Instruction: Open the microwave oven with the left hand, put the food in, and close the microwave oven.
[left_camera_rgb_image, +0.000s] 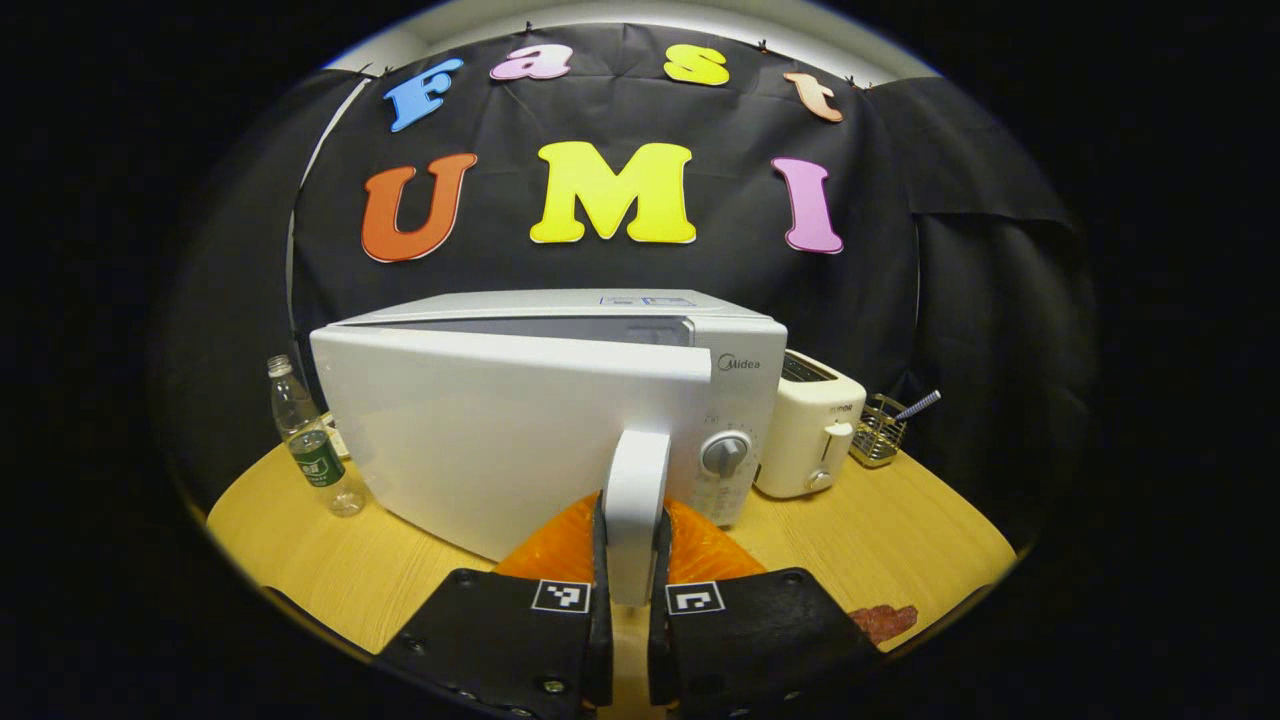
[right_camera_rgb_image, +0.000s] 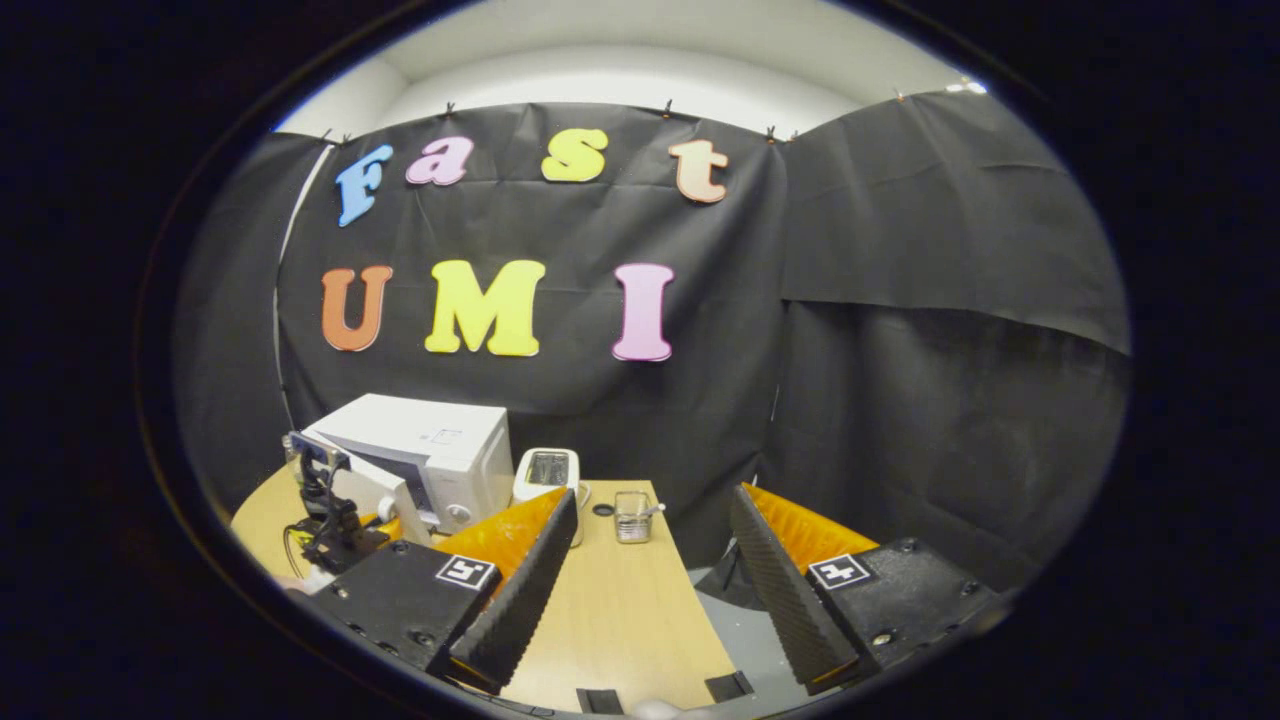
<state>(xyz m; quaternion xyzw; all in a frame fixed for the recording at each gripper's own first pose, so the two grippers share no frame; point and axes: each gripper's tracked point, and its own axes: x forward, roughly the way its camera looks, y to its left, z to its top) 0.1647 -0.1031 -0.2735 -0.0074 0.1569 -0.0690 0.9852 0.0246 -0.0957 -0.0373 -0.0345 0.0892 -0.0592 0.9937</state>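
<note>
A wooden bench (left_camera_rgb_image: 900, 550) is carrying a white microwave oven (left_camera_rgb_image: 560, 400), its door (left_camera_rgb_image: 480, 430) standing partly ajar. Right of it, a cream toaster (left_camera_rgb_image: 810, 425) and a wire basket (left_camera_rgb_image: 878, 432) holding a straw-like stick are sitting. The left gripper (left_camera_rgb_image: 630, 600) is clenching the door handle (left_camera_rgb_image: 636, 500). The right gripper (right_camera_rgb_image: 640, 590) is hanging spread wide, grasping nothing.

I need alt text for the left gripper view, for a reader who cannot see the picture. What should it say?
The left gripper is shut on the white door handle of a white microwave oven, whose door stands partly open. The oven sits on a wooden table, with a water bottle left of it and a cream toaster and a small wire basket to its right.
</note>
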